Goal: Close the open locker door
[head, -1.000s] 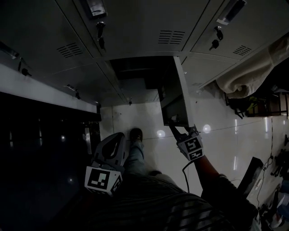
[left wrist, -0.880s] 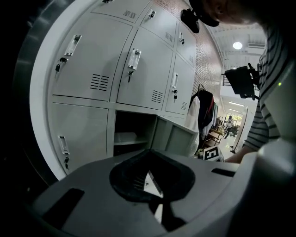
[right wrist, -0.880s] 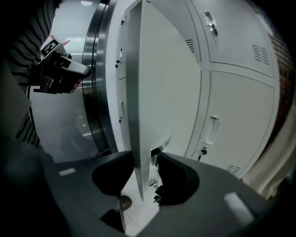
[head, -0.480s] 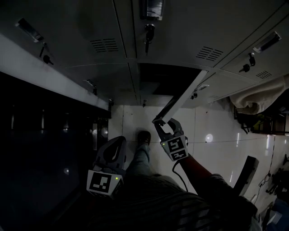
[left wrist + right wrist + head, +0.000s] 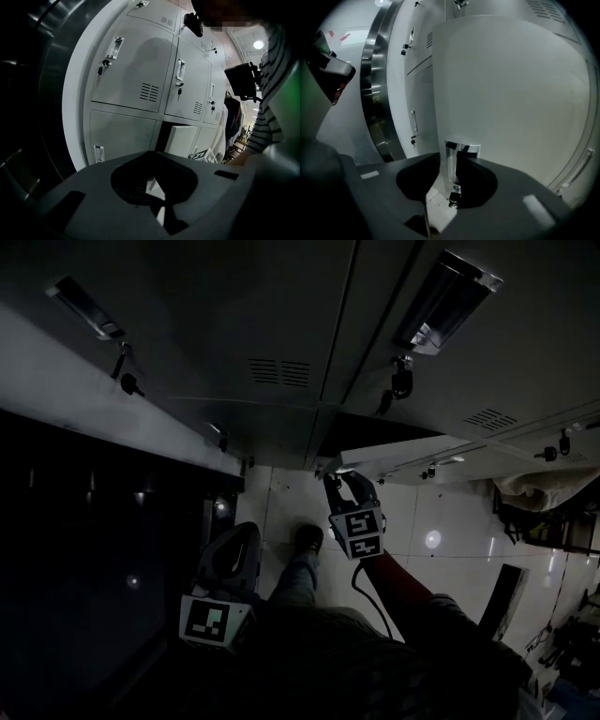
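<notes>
In the grey locker bank [image 5: 281, 324], the lower-row locker door [image 5: 412, 457] stands slightly ajar, with my right tool [image 5: 339, 486] pinched narrow on its free edge below the chrome handle [image 5: 457, 157] and my left tool [image 5: 244, 531] nearly closed and empty by my leg, so I judge the closing swing almost done, needing a steady push flush.

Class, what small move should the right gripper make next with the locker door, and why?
Probably press the locker door the last bit toward its frame. The right gripper grips its free edge beside the handle, and the head view shows a dark gap there, so the door stands ajar.
</notes>
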The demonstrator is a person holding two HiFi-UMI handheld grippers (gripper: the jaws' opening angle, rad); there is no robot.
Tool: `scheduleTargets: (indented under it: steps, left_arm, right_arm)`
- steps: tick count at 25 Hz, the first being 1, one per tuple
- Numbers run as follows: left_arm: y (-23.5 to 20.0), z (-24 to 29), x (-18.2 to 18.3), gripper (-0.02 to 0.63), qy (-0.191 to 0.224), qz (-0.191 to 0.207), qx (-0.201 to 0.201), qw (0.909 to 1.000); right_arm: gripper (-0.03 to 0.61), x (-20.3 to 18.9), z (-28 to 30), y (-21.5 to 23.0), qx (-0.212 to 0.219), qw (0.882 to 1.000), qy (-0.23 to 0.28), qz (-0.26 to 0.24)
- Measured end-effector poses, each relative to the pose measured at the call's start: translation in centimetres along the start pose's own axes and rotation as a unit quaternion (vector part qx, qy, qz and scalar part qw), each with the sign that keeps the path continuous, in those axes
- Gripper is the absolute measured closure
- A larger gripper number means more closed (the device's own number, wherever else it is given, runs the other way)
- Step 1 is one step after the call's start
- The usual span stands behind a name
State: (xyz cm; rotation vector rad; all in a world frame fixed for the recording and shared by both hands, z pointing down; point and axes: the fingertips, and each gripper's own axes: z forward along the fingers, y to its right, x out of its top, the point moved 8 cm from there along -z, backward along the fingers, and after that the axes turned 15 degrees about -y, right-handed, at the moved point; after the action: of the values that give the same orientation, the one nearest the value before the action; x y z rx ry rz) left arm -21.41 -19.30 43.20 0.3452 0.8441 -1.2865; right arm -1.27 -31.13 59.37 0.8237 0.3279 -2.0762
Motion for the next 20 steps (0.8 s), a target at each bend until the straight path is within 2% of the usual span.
scheduleTargets:
  steps: [6, 12, 20]
  left_arm:
    - [-2.2, 1.7, 2.6, 0.609, 0.008, 0.006, 0.008, 0.9999]
    - [-3.1, 4.3, 4.9, 0.609, 0.014, 0.014, 0.007, 0.9998]
    - [-3.0, 5.8, 6.5, 0.609, 0.021, 0.016, 0.007, 0.9996]
  right_arm:
    - [0.509, 3.3, 2.9, 1.9, -0.034, 0.999, 0.003, 0.013]
    - [0.525, 4.4, 4.1, 2.8, -0.065, 0.997, 0.015, 0.025]
    - [0.519, 4.6, 4.2, 2.5, -0.067, 0.997, 0.004, 0.031]
